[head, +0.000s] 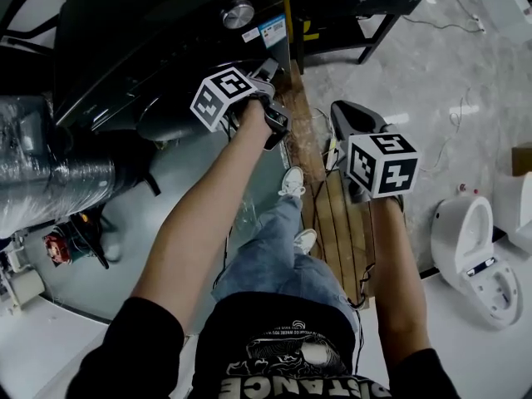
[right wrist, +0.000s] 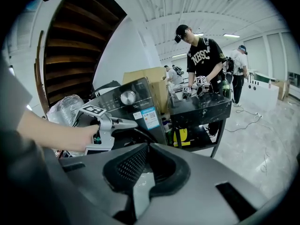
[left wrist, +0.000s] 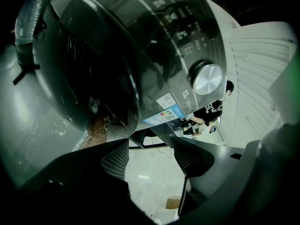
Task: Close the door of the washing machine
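Washing-machine door [left wrist: 89, 74], a dark round of glass, lay straight ahead of the left hand-held gripper [left wrist: 150, 150], just above its tips; whether it was latched or ajar I couldn't tell. That gripper's jaws stood apart, holding nothing. The right hand-held gripper [right wrist: 149, 149], pinched together and empty, hung farther back from the washing machine [head: 150, 32]. A pale glossy floor [head: 416, 73] spread beside the machine, where a black worktop [right wrist: 201, 108] stood.

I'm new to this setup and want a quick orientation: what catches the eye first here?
A dark washing machine with a silver knob fills the head view's upper left, the left gripper close to its front, jaws apart and empty. A white toilet sits on the floor at the right.
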Motion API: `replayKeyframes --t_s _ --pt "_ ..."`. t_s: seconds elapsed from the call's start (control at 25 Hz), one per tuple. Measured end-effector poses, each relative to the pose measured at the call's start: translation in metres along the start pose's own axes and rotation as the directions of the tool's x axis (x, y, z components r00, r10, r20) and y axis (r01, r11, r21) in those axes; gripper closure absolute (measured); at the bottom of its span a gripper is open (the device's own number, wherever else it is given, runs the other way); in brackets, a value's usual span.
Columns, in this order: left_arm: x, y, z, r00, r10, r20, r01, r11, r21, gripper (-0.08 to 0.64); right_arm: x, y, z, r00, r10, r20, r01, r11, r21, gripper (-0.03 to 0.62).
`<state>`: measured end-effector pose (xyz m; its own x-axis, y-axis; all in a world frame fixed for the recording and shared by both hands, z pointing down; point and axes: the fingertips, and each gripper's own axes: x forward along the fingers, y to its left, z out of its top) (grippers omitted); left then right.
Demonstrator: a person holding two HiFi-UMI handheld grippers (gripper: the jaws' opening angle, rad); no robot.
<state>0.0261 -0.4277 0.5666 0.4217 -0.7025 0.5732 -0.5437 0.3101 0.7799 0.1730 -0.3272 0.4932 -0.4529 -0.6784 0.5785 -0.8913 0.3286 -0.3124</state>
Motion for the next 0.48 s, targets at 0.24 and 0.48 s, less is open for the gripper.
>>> replayKeyframes --t_s 0.24,0.48 --pt "-0.049 -0.028 -0.006 0.999 -0.040 0.015 0.038 0.994 0.103 0.250 -0.039 0.027 0.008 1.000 0.003 0.030 -0.002 0.999 -0.043 0.571" --pt "-0.104 -0.055 -0.014 0.996 -0.082 0.024 0.074 0.971 0.227 0.264 -0.080 0.052 0.019 0.996 0.012 0.085 -0.007 0.998 -0.059 0.569"
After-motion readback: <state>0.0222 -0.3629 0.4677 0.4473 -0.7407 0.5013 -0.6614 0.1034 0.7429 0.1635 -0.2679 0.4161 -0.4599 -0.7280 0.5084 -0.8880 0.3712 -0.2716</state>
